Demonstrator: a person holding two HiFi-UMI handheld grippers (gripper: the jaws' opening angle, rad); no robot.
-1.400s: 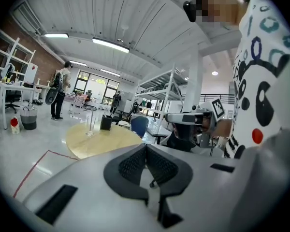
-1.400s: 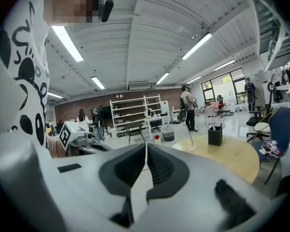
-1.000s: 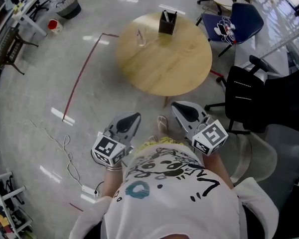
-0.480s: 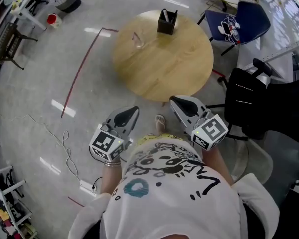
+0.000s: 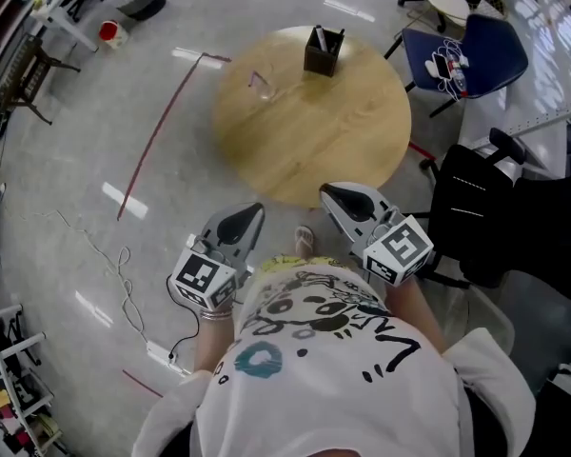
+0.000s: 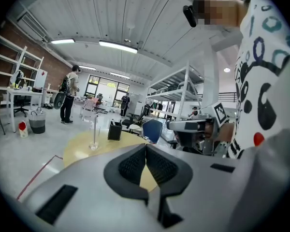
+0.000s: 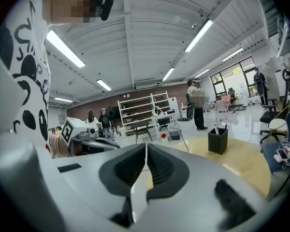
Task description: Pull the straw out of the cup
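A clear glass cup (image 5: 263, 88) with a straw (image 5: 255, 72) in it stands on the far left part of a round wooden table (image 5: 314, 141). In the left gripper view the cup (image 6: 93, 144) and its upright straw (image 6: 95, 127) show beyond the jaws. Held close to the person's body, well short of the table, my left gripper (image 5: 250, 214) is shut and holds nothing. My right gripper (image 5: 335, 196) is likewise shut and empty, near the table's front edge. In the right gripper view the straw (image 7: 183, 142) shows as a thin slanted line.
A black pen holder (image 5: 322, 49) stands at the table's far edge. A black office chair (image 5: 485, 212) is right of the table and a blue chair (image 5: 466, 50) is behind it. A red floor line (image 5: 162, 127) and cables (image 5: 124, 284) lie to the left.
The person has stepped a little closer to the table, so it sits nearer the grippers. Both grippers stay shut in the same pose.
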